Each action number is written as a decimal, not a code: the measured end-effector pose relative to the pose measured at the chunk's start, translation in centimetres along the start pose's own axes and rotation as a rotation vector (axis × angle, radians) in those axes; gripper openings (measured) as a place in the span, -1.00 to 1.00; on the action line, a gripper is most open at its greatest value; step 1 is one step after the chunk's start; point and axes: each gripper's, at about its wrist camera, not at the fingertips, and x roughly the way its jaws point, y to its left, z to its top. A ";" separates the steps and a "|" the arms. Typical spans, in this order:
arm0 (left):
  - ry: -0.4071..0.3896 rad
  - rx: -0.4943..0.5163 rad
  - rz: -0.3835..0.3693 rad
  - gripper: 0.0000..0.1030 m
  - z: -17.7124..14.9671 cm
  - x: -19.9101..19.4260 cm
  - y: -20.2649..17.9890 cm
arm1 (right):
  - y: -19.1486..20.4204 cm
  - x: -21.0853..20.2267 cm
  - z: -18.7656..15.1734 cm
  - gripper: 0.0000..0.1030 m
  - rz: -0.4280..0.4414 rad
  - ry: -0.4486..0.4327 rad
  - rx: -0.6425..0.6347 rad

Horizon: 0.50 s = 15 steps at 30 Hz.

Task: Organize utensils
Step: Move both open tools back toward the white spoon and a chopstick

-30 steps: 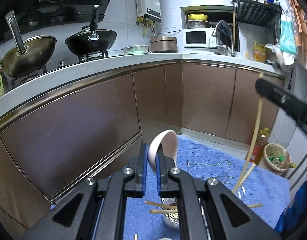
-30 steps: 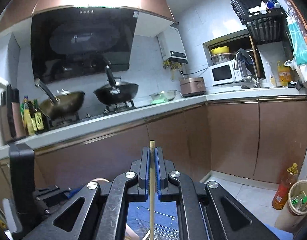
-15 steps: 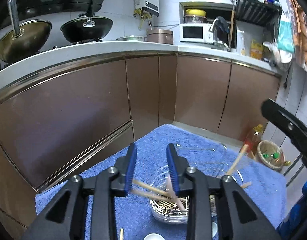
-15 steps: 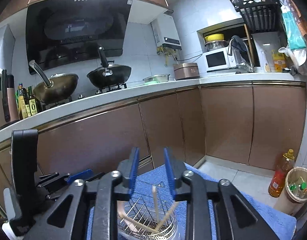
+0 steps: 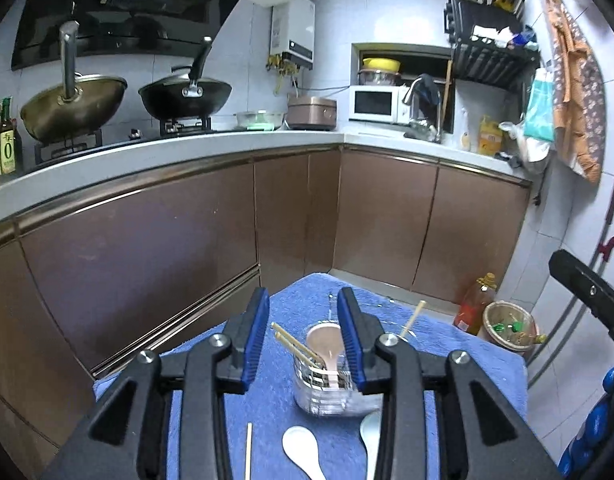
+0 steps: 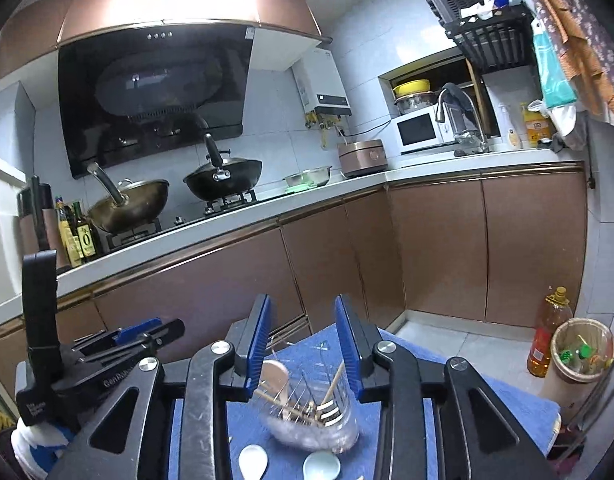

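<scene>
A wire utensil holder (image 5: pixel 325 386) stands on a blue towel (image 5: pixel 275 412); it holds a pinkish spoon (image 5: pixel 327 344) and several wooden chopsticks (image 5: pixel 297 346). It also shows in the right wrist view (image 6: pixel 311 412). My left gripper (image 5: pixel 303 340) is open and empty above the holder. My right gripper (image 6: pixel 305 348) is open and empty above it too. Two white spoons (image 5: pixel 305 450) and a loose chopstick (image 5: pixel 248 454) lie on the towel in front of the holder. The white spoons also show in the right wrist view (image 6: pixel 253 460).
Brown kitchen cabinets (image 5: pixel 147 256) stand just behind the towel. An oil bottle (image 5: pixel 473 308) and a waste bin (image 5: pixel 507 328) stand on the floor at the right. The other gripper's body (image 6: pixel 39 332) is at the left of the right wrist view.
My left gripper let go of the pinkish spoon and my right gripper let go of a chopstick; both now sit in the holder. Both grippers opened and drew back.
</scene>
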 end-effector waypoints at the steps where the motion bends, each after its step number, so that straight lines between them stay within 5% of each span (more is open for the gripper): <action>1: -0.004 -0.002 -0.001 -0.31 0.1 -0.7 0.1 | 0.1 -0.9 0.1 -0.39 0.001 -0.004 0.004; 15: -0.048 -0.015 -0.032 -0.09 -1.5 -13.7 2.2 | 2.5 -11.3 -0.9 -0.28 0.013 -0.036 0.040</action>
